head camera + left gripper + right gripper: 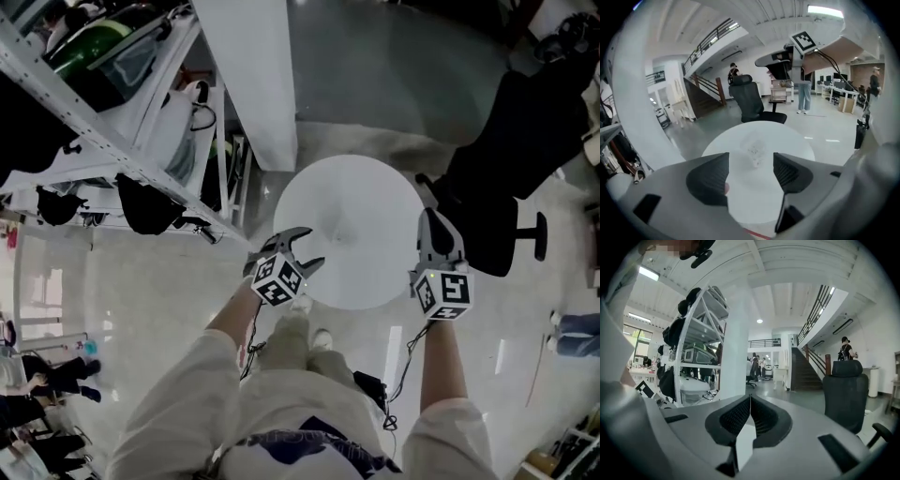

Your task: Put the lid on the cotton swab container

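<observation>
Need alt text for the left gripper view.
The left gripper holds its jaws open and empty, framing a small clear container in the middle of a round white table. A black office chair stands behind the table, with a staircase further back.

We are holding the right hand-held gripper [750, 404] about level, its jaws meeting flat with nothing between the ribbed pads [733, 416]. It is pointing across an open hall. A white column [735, 348] is rising just left of centre, a metal shelf rack [696, 352] is standing beside it on the left, and a black office chair [845, 394] is sitting at the right. Behind the chair a staircase [806, 369] is climbing, and a person [844, 350] is standing near it.
</observation>
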Tool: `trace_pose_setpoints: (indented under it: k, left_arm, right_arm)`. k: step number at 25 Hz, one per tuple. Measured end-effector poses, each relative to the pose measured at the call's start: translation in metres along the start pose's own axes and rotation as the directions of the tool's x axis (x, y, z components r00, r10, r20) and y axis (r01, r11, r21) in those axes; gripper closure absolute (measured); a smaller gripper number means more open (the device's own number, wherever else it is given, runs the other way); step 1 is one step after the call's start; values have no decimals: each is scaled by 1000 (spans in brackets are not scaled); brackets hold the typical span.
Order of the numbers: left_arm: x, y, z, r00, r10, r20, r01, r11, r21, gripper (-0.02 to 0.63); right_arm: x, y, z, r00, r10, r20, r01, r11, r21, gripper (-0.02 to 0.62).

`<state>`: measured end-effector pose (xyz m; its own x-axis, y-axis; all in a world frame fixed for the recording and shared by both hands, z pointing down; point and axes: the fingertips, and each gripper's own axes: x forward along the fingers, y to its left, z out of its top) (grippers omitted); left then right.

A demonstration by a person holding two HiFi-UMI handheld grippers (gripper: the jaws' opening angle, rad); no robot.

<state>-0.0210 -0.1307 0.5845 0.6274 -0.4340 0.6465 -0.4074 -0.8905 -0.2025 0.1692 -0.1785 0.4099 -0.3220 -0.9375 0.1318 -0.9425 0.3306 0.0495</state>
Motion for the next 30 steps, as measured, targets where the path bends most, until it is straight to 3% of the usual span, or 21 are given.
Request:
trace_pose_setpoints:
  k: [4, 10, 14, 23, 25, 30]
  left_arm:
    - [47, -6, -20, 992, -114, -46, 115, 993, 17, 318]
    - [100, -1, -40, 976, -196, -93, 199, 980, 16, 316]
    - [123, -7, -46, 961, -248, -122, 257, 964, 64, 317]
    - [145, -18, -46, 940, -306, -152, 331, 924, 191, 339]
    - [146, -19, -45, 940, -307, -152, 334, 921, 202, 376]
    - [147, -18, -44, 940, -309, -145, 334, 920, 203, 376]
  right_arm:
    - [30, -1, -23, 998, 6, -60, -7, 1000, -6, 578]
    - [66, 7, -57, 991, 29, -128, -32, 999, -21, 578]
    - [81, 8, -72, 988, 37, -149, -39, 999, -5, 578]
    - [103, -1, -94, 980, 56, -191, -57, 998, 0, 578]
    - [108, -2, -97, 979, 60, -197, -60, 998, 3, 578]
    - [120, 2, -107, 970, 89, -226, -92, 996, -2, 578]
